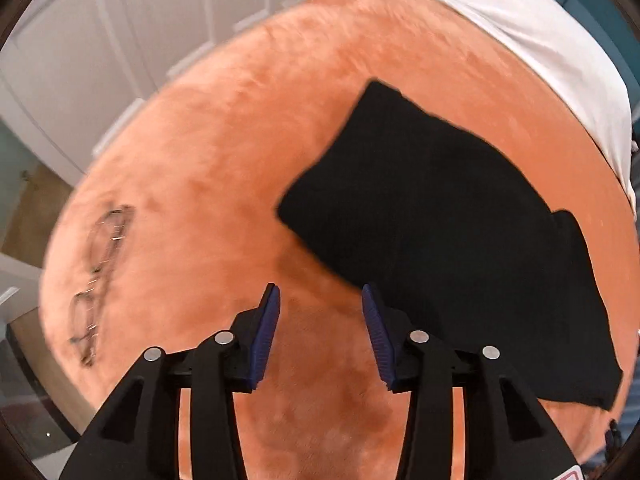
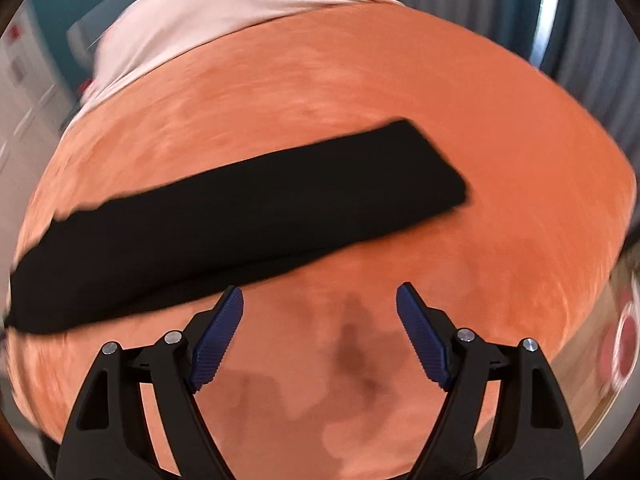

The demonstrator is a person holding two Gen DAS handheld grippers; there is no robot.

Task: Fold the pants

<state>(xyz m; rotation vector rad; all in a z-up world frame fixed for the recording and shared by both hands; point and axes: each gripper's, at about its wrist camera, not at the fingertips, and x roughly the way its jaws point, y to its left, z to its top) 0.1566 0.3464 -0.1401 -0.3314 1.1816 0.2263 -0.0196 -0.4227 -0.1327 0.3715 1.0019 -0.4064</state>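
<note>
Black pants (image 1: 440,216) lie flat as a long folded strip on an orange plush blanket (image 1: 224,160). In the left wrist view they run from the centre to the lower right. My left gripper (image 1: 320,296) is open and empty above the blanket, just left of the pants' near edge. In the right wrist view the pants (image 2: 240,216) stretch from the far left to right of centre on the blanket (image 2: 400,92). My right gripper (image 2: 320,296) is open and empty, hovering just in front of the pants' near edge.
A pair of glasses (image 1: 100,276) lies on the blanket at the left. A white sheet or pillow (image 1: 540,40) sits at the far edge, also in the right wrist view (image 2: 200,12). White cabinet doors (image 1: 100,40) stand beyond the bed.
</note>
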